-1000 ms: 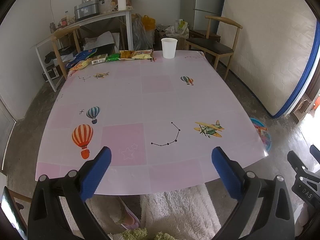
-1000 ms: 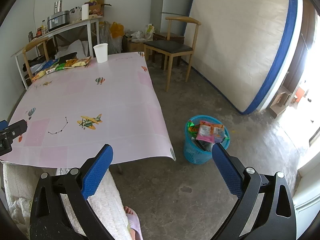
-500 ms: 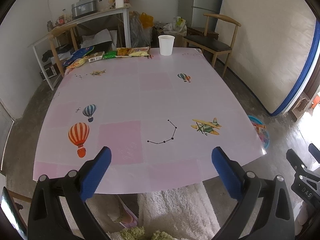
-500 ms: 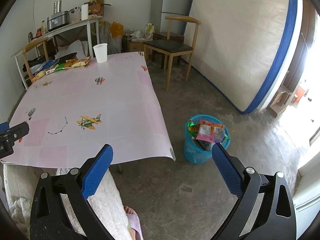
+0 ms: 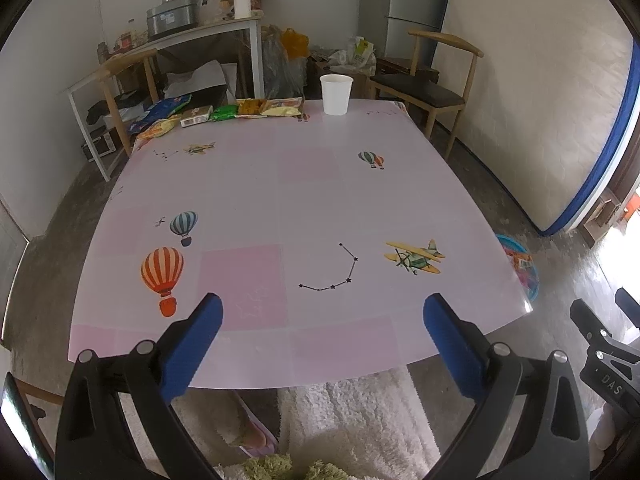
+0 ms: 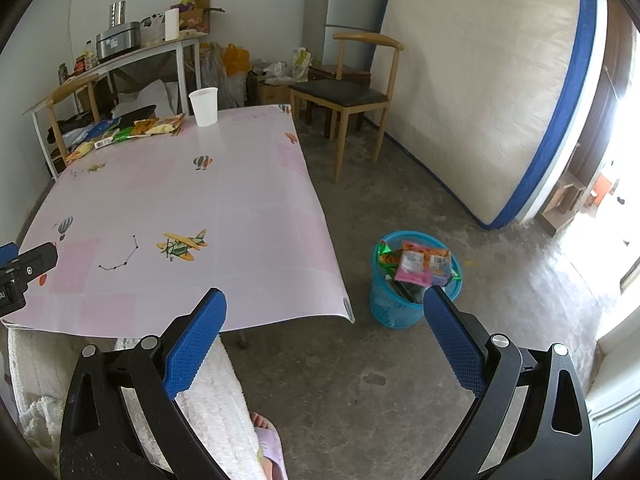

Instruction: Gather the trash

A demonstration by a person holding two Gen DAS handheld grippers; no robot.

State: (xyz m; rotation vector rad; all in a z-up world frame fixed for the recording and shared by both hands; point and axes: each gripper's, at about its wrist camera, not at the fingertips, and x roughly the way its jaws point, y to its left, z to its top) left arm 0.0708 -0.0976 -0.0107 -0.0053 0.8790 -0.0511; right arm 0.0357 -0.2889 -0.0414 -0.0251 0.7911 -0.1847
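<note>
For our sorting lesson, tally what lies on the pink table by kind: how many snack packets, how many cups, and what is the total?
Snack packets: 6
Cups: 1
Total: 7

Pink balloon-patterned table [image 5: 280, 200], white cup [image 5: 336, 94], blue basket [image 6: 394, 312].

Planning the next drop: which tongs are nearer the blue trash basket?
Right. The right tongs hang just short of the blue trash basket; the left tongs face the table, basket off to their right.
</note>
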